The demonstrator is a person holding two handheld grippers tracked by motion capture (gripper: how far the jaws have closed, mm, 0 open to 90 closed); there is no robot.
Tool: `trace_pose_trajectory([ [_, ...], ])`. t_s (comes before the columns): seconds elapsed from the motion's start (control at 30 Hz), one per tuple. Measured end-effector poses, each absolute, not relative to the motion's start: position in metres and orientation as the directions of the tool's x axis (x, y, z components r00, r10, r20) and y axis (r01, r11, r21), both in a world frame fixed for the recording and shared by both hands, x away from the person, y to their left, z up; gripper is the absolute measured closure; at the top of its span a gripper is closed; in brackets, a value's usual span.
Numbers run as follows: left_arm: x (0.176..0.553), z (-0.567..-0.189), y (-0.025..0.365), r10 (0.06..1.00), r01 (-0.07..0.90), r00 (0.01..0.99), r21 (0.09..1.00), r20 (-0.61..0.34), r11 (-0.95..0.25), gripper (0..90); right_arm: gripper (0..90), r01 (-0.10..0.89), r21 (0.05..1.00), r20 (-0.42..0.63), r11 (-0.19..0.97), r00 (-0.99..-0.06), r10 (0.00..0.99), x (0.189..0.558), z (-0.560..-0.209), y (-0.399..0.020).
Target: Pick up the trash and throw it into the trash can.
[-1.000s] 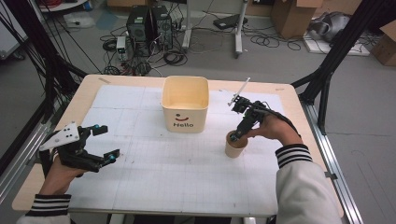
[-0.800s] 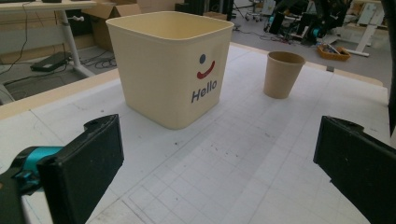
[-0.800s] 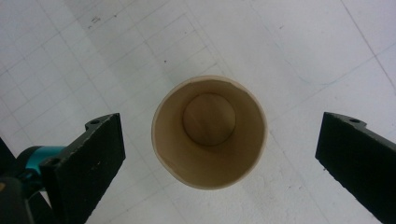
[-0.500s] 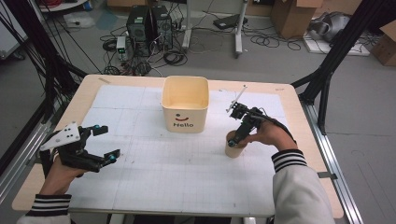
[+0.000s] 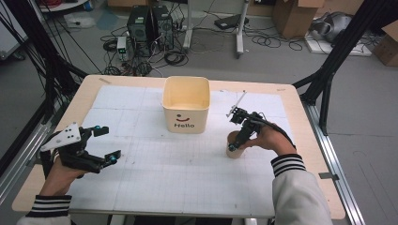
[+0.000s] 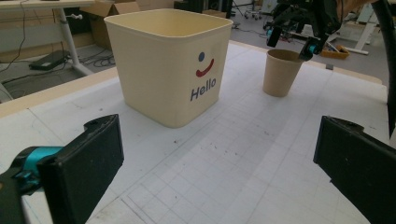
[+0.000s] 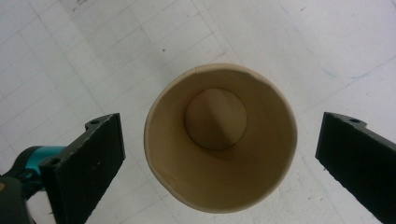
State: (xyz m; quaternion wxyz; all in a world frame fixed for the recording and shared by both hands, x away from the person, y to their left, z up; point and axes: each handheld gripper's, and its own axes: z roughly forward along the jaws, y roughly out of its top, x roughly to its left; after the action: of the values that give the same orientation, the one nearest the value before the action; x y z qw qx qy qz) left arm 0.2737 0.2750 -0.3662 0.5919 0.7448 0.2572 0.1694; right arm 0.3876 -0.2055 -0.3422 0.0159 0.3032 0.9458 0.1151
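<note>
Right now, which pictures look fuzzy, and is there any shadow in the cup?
High view: a bit soft and grainy, the paper cup small. Right gripper view: sharp on the cup's rim, its inside shaded toward the bottom. Left gripper view: the near jaws are slightly blurred, the Hello bin clear.

This looks like a robotics laboratory or technical workshop, not a home. The desk (image 5: 141, 187) is a plain wooden board covered with a white sheet printed with a grid, and black metal frame legs (image 5: 328, 79) stand at its left and right sides. Behind the desk, on the grey concrete floor (image 5: 281, 61), stand two black computer towers (image 5: 150, 23) among many loose cables (image 5: 173, 56), and further to the right behind it are cardboard boxes (image 5: 293, 16).
</note>
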Motion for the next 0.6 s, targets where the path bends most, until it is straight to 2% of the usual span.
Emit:
trace_pose_trajectory([
  [0.6,0.274,-0.366,0.275,0.583,0.185,0.810,0.969,-0.055,-0.166,2.1,0.2,0.568,0.235,0.024,0.789,-0.815,0.580,0.383,-0.366,-0.205],
])
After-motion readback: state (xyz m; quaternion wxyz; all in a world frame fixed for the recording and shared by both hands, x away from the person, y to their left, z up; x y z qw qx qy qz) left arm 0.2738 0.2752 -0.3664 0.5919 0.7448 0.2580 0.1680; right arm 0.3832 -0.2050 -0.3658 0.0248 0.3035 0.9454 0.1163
